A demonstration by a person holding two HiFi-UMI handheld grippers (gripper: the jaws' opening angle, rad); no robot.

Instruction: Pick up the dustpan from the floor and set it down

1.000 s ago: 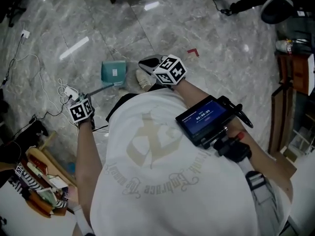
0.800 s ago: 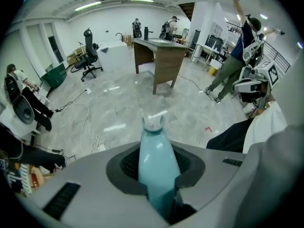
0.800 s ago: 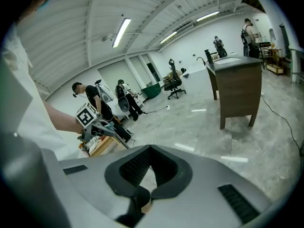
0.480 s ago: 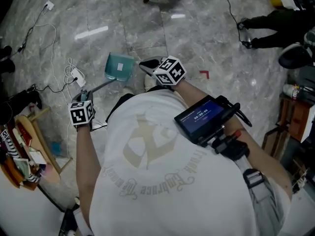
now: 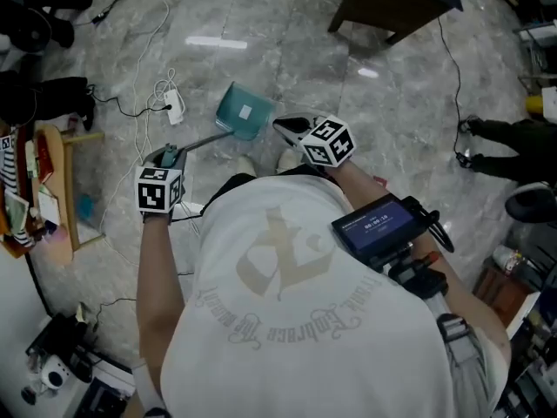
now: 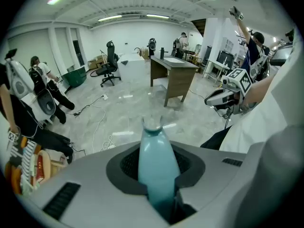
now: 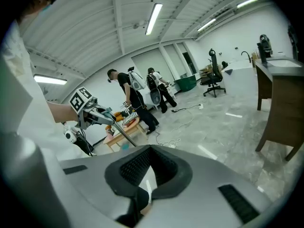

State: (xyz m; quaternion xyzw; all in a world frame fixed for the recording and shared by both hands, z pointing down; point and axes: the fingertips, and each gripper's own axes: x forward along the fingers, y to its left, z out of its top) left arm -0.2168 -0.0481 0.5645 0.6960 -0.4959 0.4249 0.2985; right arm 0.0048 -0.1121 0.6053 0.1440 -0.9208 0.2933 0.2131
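The teal dustpan (image 5: 244, 111) hangs tilted above the grey marble floor, its long handle (image 5: 198, 143) running down-left into my left gripper (image 5: 177, 155). That gripper is shut on the handle; in the left gripper view the teal grip (image 6: 156, 163) fills the gap between the jaws. My right gripper (image 5: 294, 128) is just right of the pan, apart from it, with its jaws together and nothing in them. The right gripper view shows its closed jaws (image 7: 142, 194) and, at the left, the left gripper (image 7: 100, 116) with the handle rod (image 7: 122, 133).
A dark wooden desk (image 5: 393, 2) stands at the top right. White cables and a power strip (image 5: 171, 104) lie on the floor left of the pan. A low wooden table (image 5: 54, 192) with clutter is at the far left. Other people (image 7: 128, 96) stand farther off.
The left gripper has risen with the dustpan, which now hangs higher and more tilted. The right gripper has shifted to the right. The head view has swung round over the floor.
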